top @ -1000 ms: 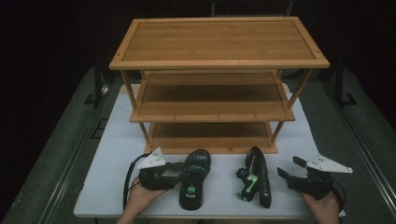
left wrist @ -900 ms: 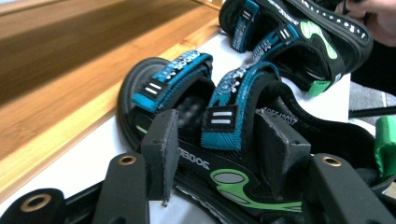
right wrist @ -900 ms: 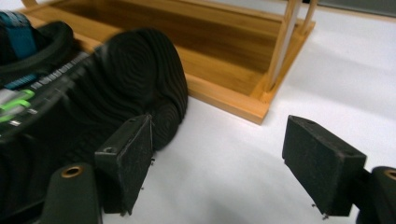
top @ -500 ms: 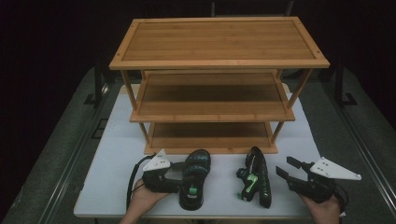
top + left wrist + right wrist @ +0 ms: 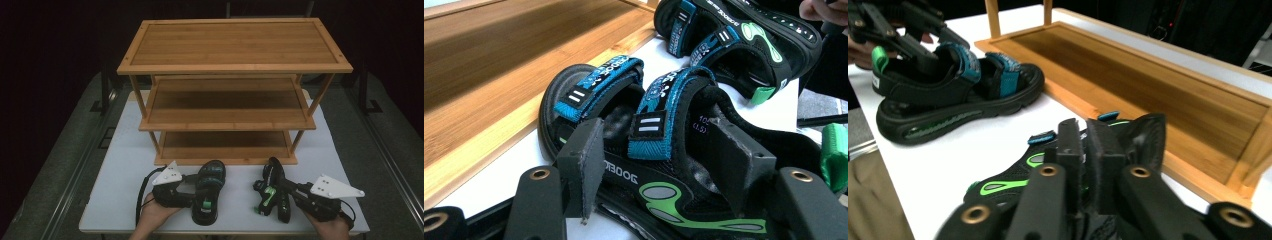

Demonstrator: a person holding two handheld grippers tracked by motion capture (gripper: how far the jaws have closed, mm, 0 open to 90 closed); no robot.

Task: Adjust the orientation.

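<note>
Nearest the person, two hands reach in from the bottom edge of the high view, each with a hand-held gripper, on a white surface.

The left hand-held gripper has its jaws half open around the heel of the left sandal, one pad outside the side wall and one inside the heel cup. The left gripper view shows a gap at the outer pad and the sandal's blue straps, which the high view is too small to show. This sandal sits upright on its sole, its long axis running away from the person, toe toward the rack.

The right hand-held gripper has just closed, pinching the heel strap of the right sandal, which lies tipped on its side, toe toward the rack.

Beyond both stands a three-tier bamboo shoe rack.
</note>
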